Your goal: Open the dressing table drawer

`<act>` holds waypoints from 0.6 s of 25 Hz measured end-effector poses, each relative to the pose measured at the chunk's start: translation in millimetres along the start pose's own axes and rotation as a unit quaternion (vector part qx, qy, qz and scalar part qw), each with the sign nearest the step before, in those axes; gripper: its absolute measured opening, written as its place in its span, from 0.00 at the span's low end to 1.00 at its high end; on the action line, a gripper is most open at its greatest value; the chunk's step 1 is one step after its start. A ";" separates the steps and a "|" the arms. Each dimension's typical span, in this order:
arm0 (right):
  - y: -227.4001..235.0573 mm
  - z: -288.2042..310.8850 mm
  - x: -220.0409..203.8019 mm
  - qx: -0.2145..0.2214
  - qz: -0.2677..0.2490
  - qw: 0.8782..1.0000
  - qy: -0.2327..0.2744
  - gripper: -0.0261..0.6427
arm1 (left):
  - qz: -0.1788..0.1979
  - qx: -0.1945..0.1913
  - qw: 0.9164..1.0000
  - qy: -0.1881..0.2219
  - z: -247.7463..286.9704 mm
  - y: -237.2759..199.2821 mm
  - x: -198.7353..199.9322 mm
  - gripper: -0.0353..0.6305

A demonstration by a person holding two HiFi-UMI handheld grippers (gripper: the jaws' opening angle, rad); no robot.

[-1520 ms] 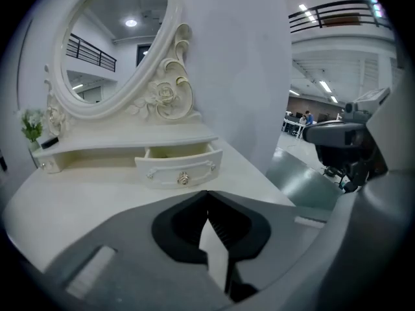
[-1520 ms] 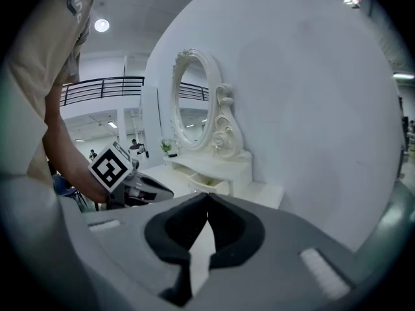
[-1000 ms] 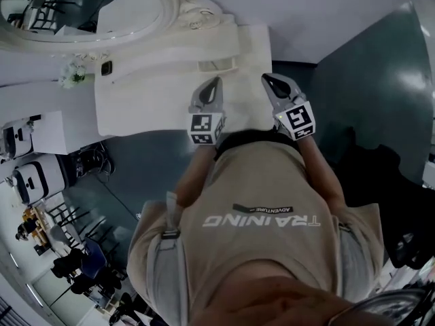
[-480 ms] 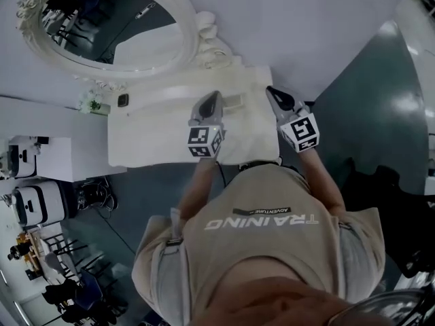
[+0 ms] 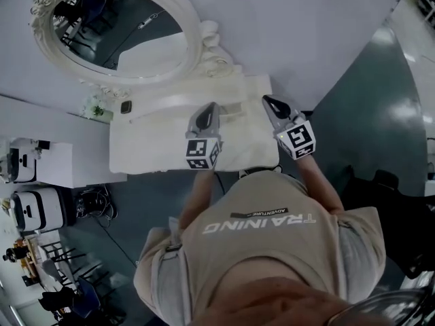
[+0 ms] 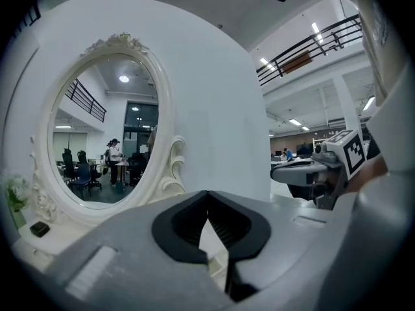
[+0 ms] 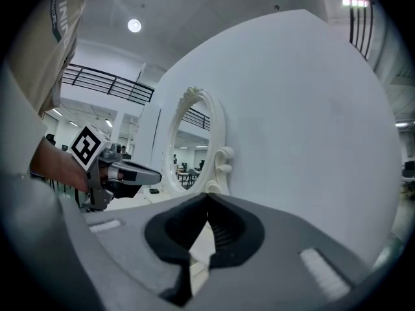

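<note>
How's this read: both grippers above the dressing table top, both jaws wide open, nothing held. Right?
Not quite: the jaws are shut, not wide open. The left gripper and the right gripper each show their tips meeting in their own gripper view. The rest holds: both are above the dressing table top, nothing held.

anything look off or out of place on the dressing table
Nothing stands out. The dressing table top is tidy, its oval mirror stands upright, and a small plant and a dark item sit at its left end.
</note>
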State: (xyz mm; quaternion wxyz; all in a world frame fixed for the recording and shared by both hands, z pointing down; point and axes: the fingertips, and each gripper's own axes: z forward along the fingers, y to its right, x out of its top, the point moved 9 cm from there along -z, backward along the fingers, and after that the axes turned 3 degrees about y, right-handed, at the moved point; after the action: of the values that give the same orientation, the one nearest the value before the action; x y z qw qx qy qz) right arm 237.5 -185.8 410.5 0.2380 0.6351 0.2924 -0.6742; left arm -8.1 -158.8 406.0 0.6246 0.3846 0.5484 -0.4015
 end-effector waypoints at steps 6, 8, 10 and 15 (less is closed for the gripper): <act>-2.9 -6.2 2.6 0.013 -0.002 1.000 -0.004 0.04 | 0.013 -0.024 0.999 -0.021 0.3 8.5 -2.6 0.06; -2.0 -7.6 0.7 0.012 -0.003 1.000 -0.006 0.04 | 0.011 -0.025 0.999 -0.023 1.8 8.1 -4.2 0.06; -0.1 -11.3 -2.0 0.005 -0.005 1.000 -0.010 0.04 | 0.010 -0.031 0.999 -0.022 3.6 9.2 -4.9 0.06; -6.4 -15.4 -2.2 0.004 -0.009 1.000 -0.014 0.04 | 0.025 -0.044 0.998 -0.024 0.4 8.2 -9.0 0.06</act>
State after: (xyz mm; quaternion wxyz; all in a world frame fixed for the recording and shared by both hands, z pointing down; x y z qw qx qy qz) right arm 244.2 -170.6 412.9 0.2338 0.6240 0.2921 -0.6861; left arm -1.1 -155.3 415.4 0.6638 0.3607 0.5401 -0.3708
